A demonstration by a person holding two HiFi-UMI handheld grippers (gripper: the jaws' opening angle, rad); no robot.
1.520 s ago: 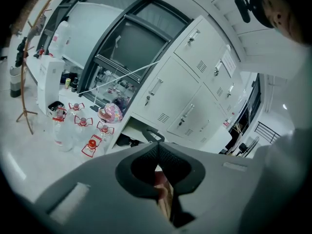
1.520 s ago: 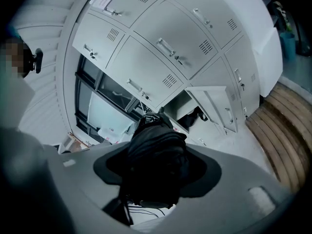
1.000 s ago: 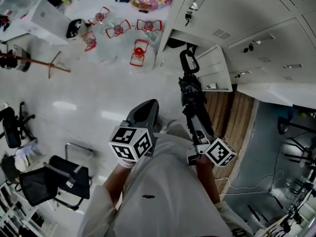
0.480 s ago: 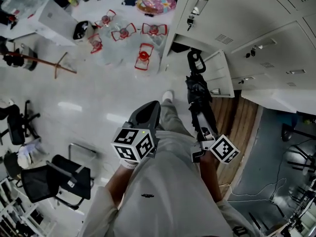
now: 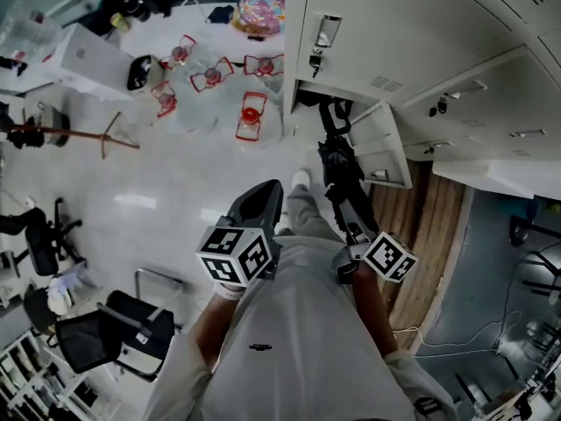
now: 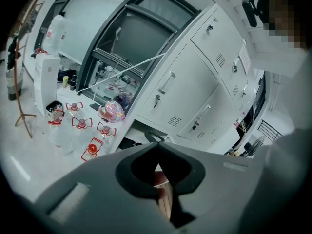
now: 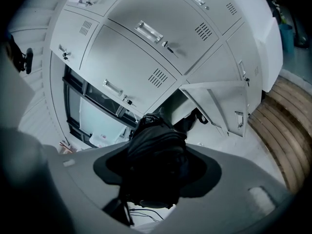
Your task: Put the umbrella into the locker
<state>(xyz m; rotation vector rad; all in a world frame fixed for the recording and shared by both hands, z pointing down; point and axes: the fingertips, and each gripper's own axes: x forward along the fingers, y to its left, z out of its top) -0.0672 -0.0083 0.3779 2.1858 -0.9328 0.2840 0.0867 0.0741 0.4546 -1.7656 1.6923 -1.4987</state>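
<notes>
The black folded umbrella (image 5: 340, 169) points away from me toward the grey lockers (image 5: 412, 33). Its looped handle (image 5: 334, 112) sits at the dark mouth of the open bottom compartment (image 5: 308, 96), beside the swung-out door (image 5: 386, 147). My right gripper (image 5: 349, 213) is shut on the umbrella's canopy end, and in the right gripper view the bundled fabric (image 7: 156, 152) fills the space between the jaws (image 7: 156, 167), with the open door (image 7: 219, 106) beyond. My left gripper (image 5: 267, 191) hangs to the left of the umbrella, jaws together and holding nothing (image 6: 156, 144).
Several clear water bottles with red handles (image 5: 250, 112) stand on the floor left of the lockers, with a colourful ball (image 5: 259, 7) behind them. A wooden platform (image 5: 429, 226) lies at the right. Black chairs (image 5: 123, 323) and a stand (image 5: 70, 134) are at the left.
The person has stepped closer to the lockers. The right gripper carried the umbrella forward, so its handle now reaches the open compartment's mouth. The left gripper moved along, still shut.
</notes>
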